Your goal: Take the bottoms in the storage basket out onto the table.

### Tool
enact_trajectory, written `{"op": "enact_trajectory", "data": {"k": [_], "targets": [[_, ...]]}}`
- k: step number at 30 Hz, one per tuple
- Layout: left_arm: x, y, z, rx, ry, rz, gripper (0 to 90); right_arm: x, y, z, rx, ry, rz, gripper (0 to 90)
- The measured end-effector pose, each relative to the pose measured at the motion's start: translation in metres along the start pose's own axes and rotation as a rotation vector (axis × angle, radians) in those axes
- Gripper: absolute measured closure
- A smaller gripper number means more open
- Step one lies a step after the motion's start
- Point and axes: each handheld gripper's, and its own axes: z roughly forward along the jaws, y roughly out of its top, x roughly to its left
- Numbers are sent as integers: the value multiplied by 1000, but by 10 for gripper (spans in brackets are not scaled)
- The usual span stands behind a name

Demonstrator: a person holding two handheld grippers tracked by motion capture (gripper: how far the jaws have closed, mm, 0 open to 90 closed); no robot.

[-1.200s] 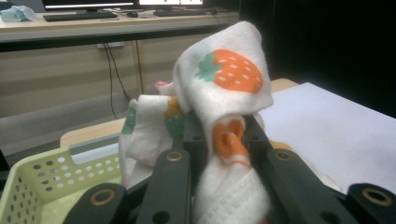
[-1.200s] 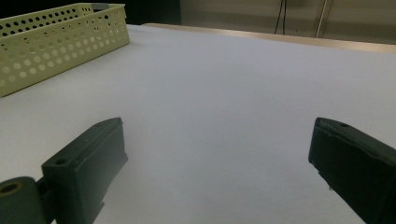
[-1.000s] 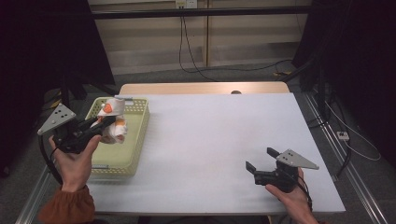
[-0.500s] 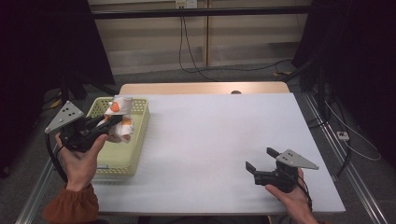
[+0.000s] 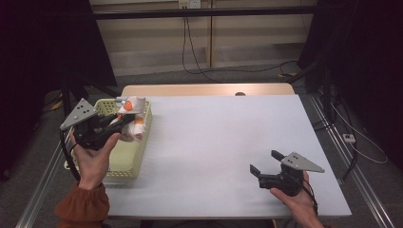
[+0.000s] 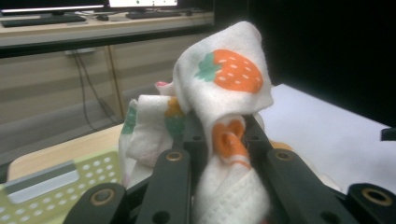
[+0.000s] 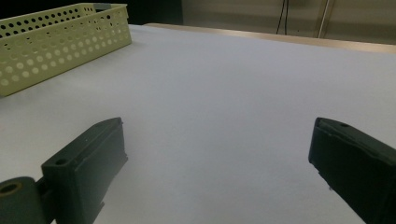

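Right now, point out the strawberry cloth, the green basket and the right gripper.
strawberry cloth point(image 6: 229, 70), left gripper view, on the printed strawberry.
green basket point(image 7: 56, 42), right gripper view, on its perforated side wall.
right gripper point(image 5: 268, 163), high view, midway between its fingers.

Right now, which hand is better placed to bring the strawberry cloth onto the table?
Left. Its tool is shut on the strawberry cloth above the basket; the right tool sits open near the table's far corner.

The cloth point(image 6: 219, 93) was white, printed with orange strawberries with green leaves and an orange heart. The basket point(image 5: 124, 156) beside it was pale yellow-green and perforated. The worktop point(image 5: 223, 142) was white; both hand-held grippers had black jaws.
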Motion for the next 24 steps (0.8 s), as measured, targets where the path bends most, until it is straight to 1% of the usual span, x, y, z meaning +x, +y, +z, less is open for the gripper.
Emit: {"op": "enact_trajectory", "data": {"k": [8, 13, 17, 19, 24], "targets": [[-5, 3, 8, -1, -18, 1, 778, 0, 0, 0, -1, 3, -2, 41], [-10, 6, 15, 3, -33, 4, 778, 1, 0, 1, 0, 6, -1, 40], [-14, 9, 21, -3, -43, 2, 779, 1, 0, 1, -1, 6, 1, 40], [-16, 9, 25, -1, -55, 6, 779, 1, 0, 1, 0, 6, 1, 40], [-21, 8, 34, 15, -69, 14, 779, 1, 0, 1, -1, 8, 0, 40]]}}
